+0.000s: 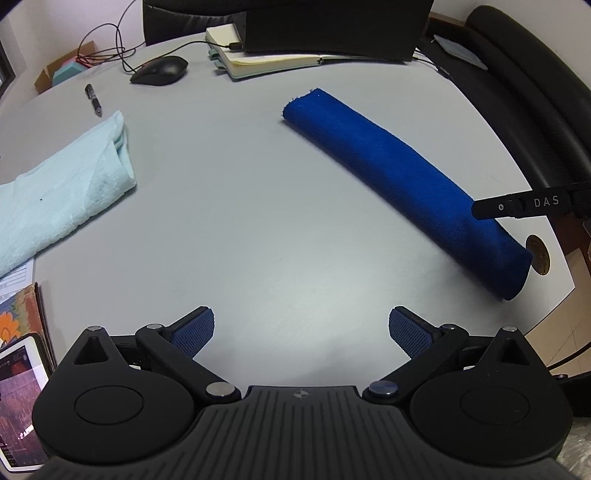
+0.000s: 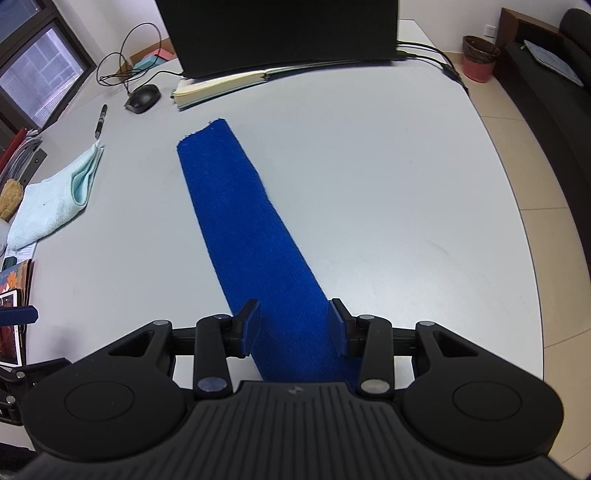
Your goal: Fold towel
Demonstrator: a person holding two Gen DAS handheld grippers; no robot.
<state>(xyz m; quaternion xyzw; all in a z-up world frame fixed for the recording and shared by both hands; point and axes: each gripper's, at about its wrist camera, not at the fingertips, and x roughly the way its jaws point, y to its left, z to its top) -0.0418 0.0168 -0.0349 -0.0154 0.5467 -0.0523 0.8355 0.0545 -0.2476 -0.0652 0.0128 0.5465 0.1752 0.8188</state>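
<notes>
A dark blue towel (image 2: 243, 229) lies folded into a long narrow strip on the grey table (image 2: 388, 184). In the left wrist view the towel (image 1: 399, 177) runs diagonally at the right. My left gripper (image 1: 301, 328) is open and empty over bare table, left of the strip. My right gripper (image 2: 294, 326) is open at the strip's near end, one finger on each side of the cloth, not closed on it. One right finger (image 1: 517, 206) shows at the strip's near end in the left wrist view.
A folded light blue towel (image 1: 62, 188) lies at the left. A black mouse (image 1: 159, 70), a pen (image 1: 93, 99), a notebook (image 1: 266, 62) and a monitor (image 2: 280, 33) stand at the back. A phone (image 1: 18, 402) lies at the near left edge. A round grommet (image 1: 540, 254) sits by the strip.
</notes>
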